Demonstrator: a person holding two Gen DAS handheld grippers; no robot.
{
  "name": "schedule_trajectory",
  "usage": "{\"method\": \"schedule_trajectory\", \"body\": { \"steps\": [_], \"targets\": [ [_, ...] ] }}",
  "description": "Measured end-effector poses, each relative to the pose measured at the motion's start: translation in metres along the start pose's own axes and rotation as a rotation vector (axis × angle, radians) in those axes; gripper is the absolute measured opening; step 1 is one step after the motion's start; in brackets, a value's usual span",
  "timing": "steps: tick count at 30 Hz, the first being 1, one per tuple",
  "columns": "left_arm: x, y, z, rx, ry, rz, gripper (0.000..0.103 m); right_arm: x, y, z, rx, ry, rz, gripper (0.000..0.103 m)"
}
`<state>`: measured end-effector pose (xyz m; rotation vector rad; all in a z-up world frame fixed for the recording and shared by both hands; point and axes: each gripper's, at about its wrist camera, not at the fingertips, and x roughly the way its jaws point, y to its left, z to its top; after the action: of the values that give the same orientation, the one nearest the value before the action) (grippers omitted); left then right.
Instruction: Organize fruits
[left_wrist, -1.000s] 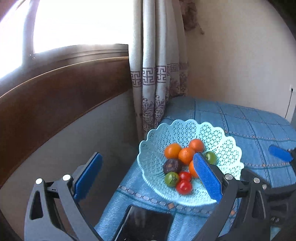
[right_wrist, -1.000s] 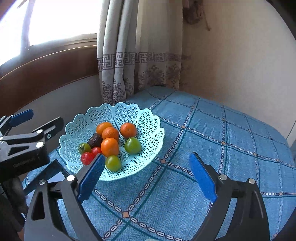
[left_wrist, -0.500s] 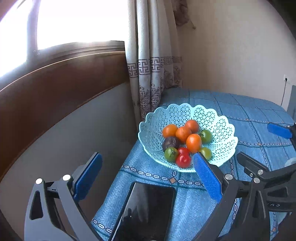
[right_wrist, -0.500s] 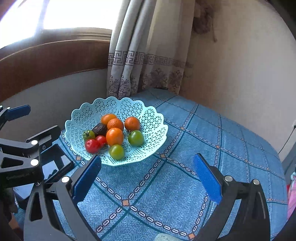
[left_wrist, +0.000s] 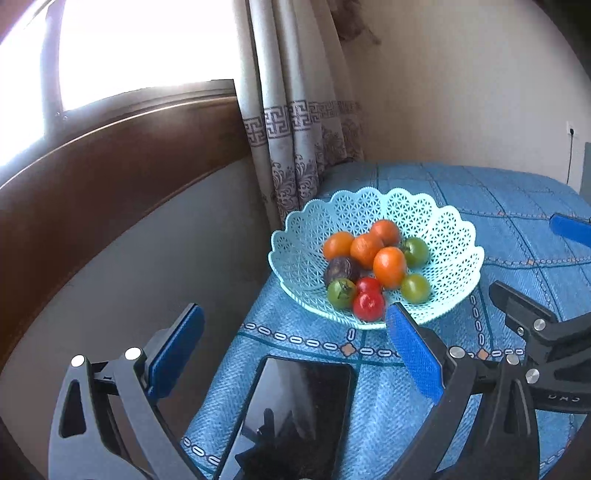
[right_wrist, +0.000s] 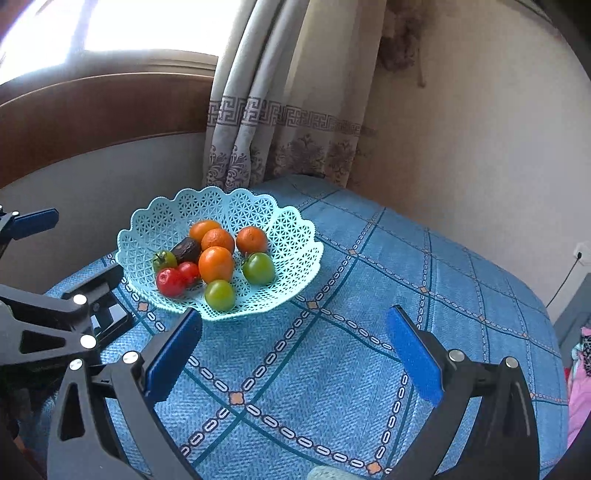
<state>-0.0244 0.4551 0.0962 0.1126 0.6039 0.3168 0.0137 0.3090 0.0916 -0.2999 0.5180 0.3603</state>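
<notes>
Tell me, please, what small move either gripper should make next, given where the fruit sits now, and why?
Probably none toward the fruit: hold both clear. Every fruit in view already lies inside the basket, and no loose fruit shows on the blue cloth. The left gripper and right gripper are open and empty, short of the basket.

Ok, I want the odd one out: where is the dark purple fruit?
In the right wrist view the dark purple fruit lies left of centre in the basket, between a green tomato and an orange.
</notes>
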Motion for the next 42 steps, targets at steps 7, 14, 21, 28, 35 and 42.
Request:
{"method": "schedule_trajectory", "body": {
  "steps": [7, 14, 21, 28, 35, 42],
  "targets": [
    [0.0031, 0.0007, -0.0019, -0.004, 0.010, -0.001, 0.100, 0.0021, 0.0042, -0.0027, -0.023, 0.010, -0.026, 0.098],
    [0.0055, 0.0000, -0.0030, -0.004, 0.009, -0.003, 0.100, 0.0034, 0.0051, -0.0036, -0.028, 0.015, -0.022, 0.098],
    [0.0050, -0.0016, -0.0033, 0.003, 0.010, -0.003, 0.100, 0.0041, 0.0057, -0.0038, -0.028, 0.016, -0.022, 0.098],
    [0.0053, -0.0022, -0.0039, 0.006, 0.013, -0.004, 0.100, 0.0045, 0.0056, -0.0046, -0.033, 0.018, -0.020, 0.098],
    [0.0056, -0.0026, -0.0041, 0.006, 0.014, -0.003, 0.100, 0.0048, 0.0058, -0.0065, -0.032, 0.020, -0.019, 0.098],
    [0.0059, -0.0028, -0.0033, 0.006, 0.015, -0.003, 0.100, 0.0058, 0.0068, -0.0064, -0.031, 0.021, -0.020, 0.098]
  ]
}}
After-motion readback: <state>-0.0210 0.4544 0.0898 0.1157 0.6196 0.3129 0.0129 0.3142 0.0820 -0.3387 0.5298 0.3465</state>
